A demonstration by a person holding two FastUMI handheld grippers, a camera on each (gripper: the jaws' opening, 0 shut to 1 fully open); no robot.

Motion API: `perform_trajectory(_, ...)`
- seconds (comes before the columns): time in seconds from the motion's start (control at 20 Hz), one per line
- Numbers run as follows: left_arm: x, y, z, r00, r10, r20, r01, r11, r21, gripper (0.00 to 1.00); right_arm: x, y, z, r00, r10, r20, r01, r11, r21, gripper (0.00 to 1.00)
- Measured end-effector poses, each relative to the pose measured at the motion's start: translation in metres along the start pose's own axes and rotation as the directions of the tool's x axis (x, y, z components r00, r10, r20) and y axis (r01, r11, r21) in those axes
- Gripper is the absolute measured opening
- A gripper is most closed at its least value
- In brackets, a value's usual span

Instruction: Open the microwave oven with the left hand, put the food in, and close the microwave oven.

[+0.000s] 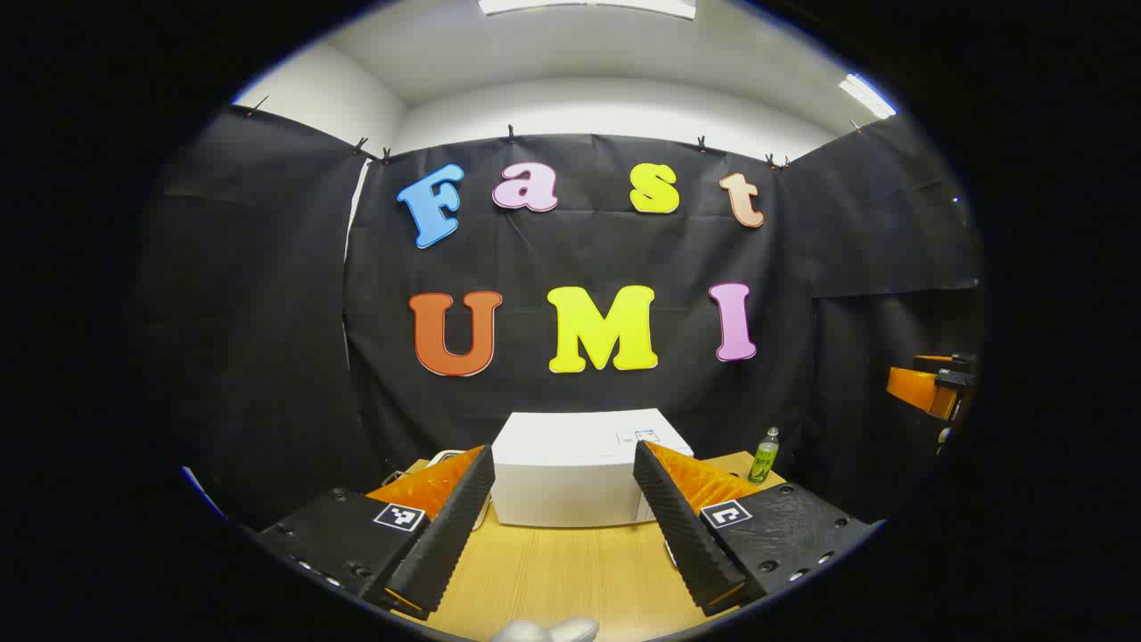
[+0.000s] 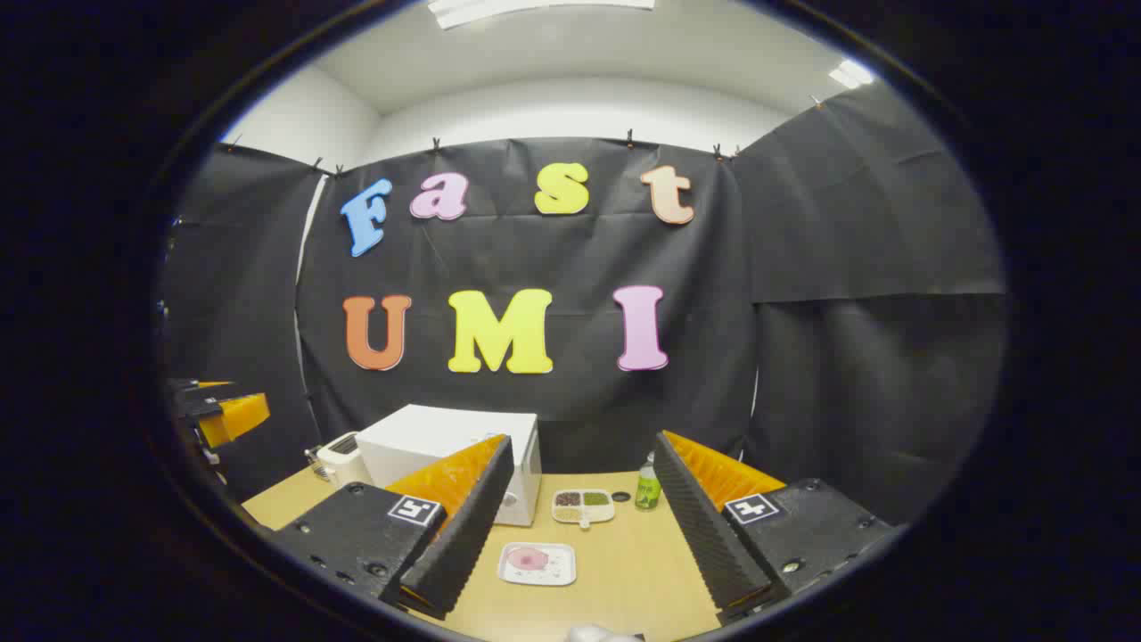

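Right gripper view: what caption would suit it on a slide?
Open claw above a wooden table, facing a plate of food, a closed white microwave and a small bottle.

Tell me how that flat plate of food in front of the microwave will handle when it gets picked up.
The plate looks shallow and stiff, so it probably won't flex. It lies flat on the table, so getting a finger beneath its rim may be awkward. The food sits loose on top, so tilting could let it slide.
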State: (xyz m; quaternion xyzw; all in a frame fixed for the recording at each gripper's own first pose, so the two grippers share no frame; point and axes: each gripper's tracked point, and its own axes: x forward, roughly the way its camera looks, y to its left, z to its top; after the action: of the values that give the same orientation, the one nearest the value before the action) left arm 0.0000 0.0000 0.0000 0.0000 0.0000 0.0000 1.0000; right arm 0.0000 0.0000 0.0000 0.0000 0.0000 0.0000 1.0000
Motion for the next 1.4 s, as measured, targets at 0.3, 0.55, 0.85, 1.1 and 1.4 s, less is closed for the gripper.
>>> perform_trajectory(0.3,0.006,0.015,-0.005,1.000,0.002,0.002,-0.002,1.000,-0.009,0.96,0.000,0.008,0.005,1.000,-0.007,0.012,0.007,1.000,0.005,0.92)
perform_trajectory(0.55,0.012,0.017,-0.008,1.000,0.009,-0.006,-0.009,1.000,-0.006,0.96,0.007,0.014,-0.001,1.000,0.010,-0.002,-0.010,1.000,0.007,0.92)
perform_trajectory(0.85,0.024,0.003,-0.014,1.000,0.022,0.000,-0.022,0.999,0.023,0.96,0.023,0.007,-0.003,0.999,0.034,-0.017,-0.034,0.999,0.016,0.92)
perform_trajectory(1.1,0.052,-0.030,-0.042,1.000,-0.003,-0.003,0.003,1.000,0.017,0.96,0.032,-0.010,-0.002,0.999,0.047,-0.021,-0.047,0.999,0.021,1.00)
perform_trajectory(1.4,0.119,-0.099,-0.117,0.993,-0.106,-0.047,0.104,0.994,-0.036,0.96,0.037,-0.043,0.002,0.999,0.021,-0.045,-0.020,1.000,0.008,0.92)
